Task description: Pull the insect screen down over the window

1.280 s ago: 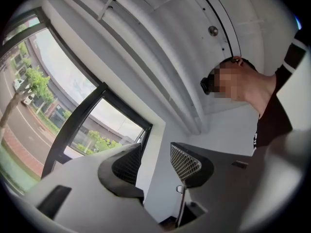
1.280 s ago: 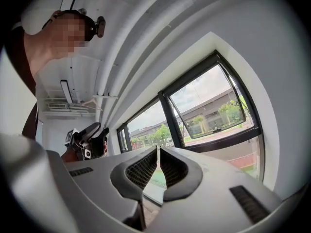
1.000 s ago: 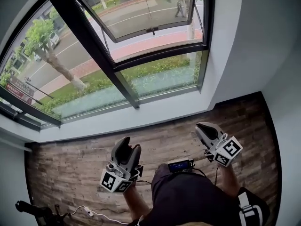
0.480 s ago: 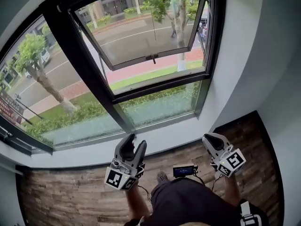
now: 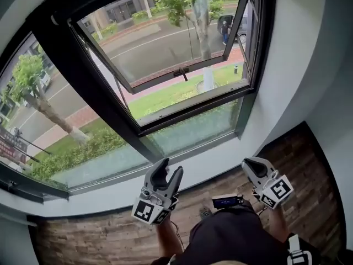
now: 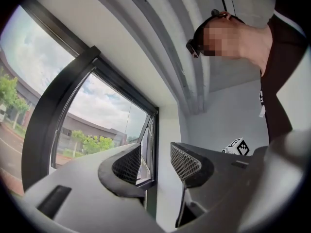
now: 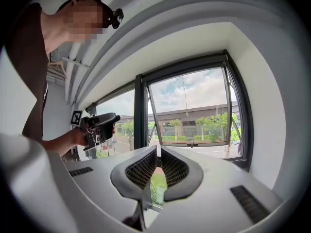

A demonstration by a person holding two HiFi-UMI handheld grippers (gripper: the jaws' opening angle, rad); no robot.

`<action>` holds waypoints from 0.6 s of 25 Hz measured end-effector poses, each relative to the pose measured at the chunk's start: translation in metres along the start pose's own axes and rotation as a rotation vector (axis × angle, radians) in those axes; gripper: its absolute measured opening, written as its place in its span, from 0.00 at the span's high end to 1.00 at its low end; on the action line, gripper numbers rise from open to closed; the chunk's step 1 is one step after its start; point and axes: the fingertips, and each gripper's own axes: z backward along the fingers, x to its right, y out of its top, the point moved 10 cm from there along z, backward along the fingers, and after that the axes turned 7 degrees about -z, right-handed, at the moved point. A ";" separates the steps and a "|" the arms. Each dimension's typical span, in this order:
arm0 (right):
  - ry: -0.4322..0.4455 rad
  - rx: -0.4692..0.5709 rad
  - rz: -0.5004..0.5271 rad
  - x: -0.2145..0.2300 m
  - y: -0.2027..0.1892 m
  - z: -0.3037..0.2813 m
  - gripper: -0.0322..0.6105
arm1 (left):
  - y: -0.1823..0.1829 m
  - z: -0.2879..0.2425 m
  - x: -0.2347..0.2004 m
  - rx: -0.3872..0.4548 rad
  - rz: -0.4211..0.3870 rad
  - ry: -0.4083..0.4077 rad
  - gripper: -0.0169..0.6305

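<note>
The window [image 5: 105, 109] has a black frame, and its upper sash [image 5: 165, 37] is tilted open outward, with a handle [image 5: 181, 72] on its bottom rail. A thin cord [image 7: 184, 96] hangs down the middle of that opening. I see no screen drawn over the glass. My left gripper [image 5: 171, 167] is open and empty, below the lower pane and pointing at it; in its own view its jaws [image 6: 156, 161] frame the window's right edge. My right gripper [image 5: 249, 162] is shut on nothing, near the window's lower right corner; its own view [image 7: 158, 166] looks at the open sash.
A white sill ledge [image 5: 209, 164] runs under the window, above a dark wooden floor [image 5: 83, 242]. A white wall [image 5: 309, 48] closes in on the right. A small device [image 5: 227, 202] sits at the person's waist. The left gripper [image 7: 99, 127] also shows in the right gripper view.
Both grippers have moved toward the window, from over the floor to just below the sill. The window now fills more of the head view. Neither pair of jaws has changed.
</note>
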 end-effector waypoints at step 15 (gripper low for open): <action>0.163 -0.011 0.114 0.087 0.025 -0.094 0.88 | 0.000 -0.084 -0.047 -0.094 -0.216 0.136 0.66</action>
